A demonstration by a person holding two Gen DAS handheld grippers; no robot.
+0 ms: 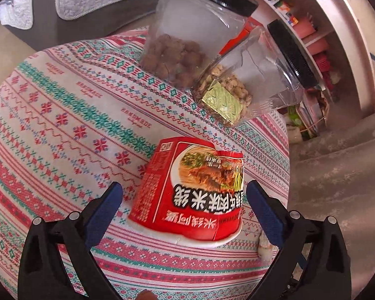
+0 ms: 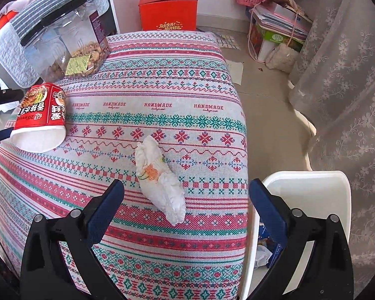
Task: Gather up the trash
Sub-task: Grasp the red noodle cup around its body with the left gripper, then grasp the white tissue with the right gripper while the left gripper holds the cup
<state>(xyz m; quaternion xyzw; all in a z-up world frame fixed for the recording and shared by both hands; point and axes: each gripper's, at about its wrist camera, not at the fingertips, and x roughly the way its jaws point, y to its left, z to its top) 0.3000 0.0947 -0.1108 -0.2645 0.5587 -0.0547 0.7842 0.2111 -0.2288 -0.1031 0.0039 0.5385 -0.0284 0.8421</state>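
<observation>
1. Straddling the red noodle cup [image 1: 187, 192], the left gripper [image 1: 185, 202] has its jaws spread wide; the blue pads [image 1: 105, 207] stand clear of the cup's sides, touching nothing. The cup lies tipped on the patterned tablecloth [image 1: 62, 125], white rim toward the camera, crumpled at its upper edge.
2. Right gripper [image 2: 186, 200]: jaws likewise spread, nothing pinched. The crumpled white tissue [image 2: 160, 180] lies on the cloth between the fingers' line, nearer the left pad; contact not seen.
3. Edge: the table's right edge runs just beside the right finger [image 2: 267, 212]. A white bin [image 2: 312, 182] stands just beside that edge, below table level, with scraps visible inside.
4. Open room: bare cloth lies between tissue and cup, which sit well apart in the right wrist view. Left of the cup the cloth is bare to the far edge.
5. Farther back: two clear jars with black lids, one holding brown pieces [image 1: 187, 37], one holding nuts [image 1: 242, 75], stand touching near the far corner.
6. Beyond the table: red box [image 2: 168, 10] on the floor, lace curtain [image 2: 350, 75] at right.
7. Hard to make out: bin contents partly hidden by the right finger; the cup's inside cannot be seen.
</observation>
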